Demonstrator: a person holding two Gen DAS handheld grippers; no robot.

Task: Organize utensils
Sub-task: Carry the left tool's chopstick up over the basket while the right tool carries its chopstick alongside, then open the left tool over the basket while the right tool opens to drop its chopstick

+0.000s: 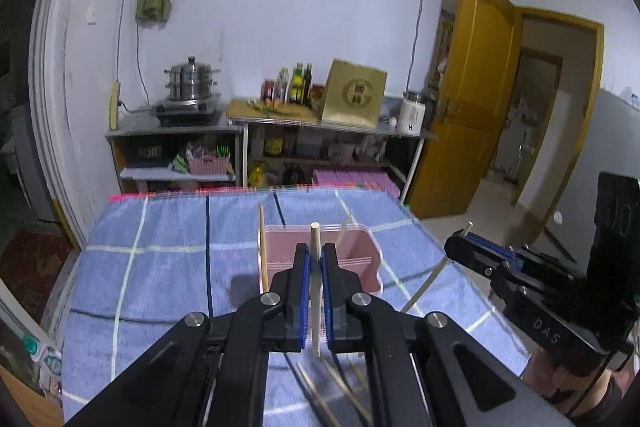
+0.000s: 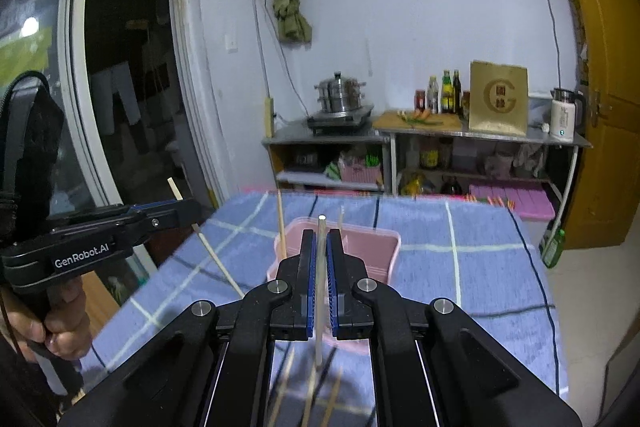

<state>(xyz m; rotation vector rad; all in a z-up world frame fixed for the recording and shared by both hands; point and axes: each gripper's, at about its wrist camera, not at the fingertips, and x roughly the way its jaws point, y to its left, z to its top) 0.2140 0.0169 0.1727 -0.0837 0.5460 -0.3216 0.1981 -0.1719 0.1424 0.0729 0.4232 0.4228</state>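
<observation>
Left wrist view: your left tool (image 1: 315, 259) is clamped on a pale chopstick (image 1: 315, 287), held upright just near of the pink organizer box (image 1: 362, 259) on the blue-checked bench (image 1: 160, 267). Right wrist view: your right tool (image 2: 321, 247) pinches a grey chopstick (image 2: 320, 291) too, the box (image 2: 372, 247) just beyond it. Loose sticks (image 2: 310, 399) lie blurred below.
</observation>
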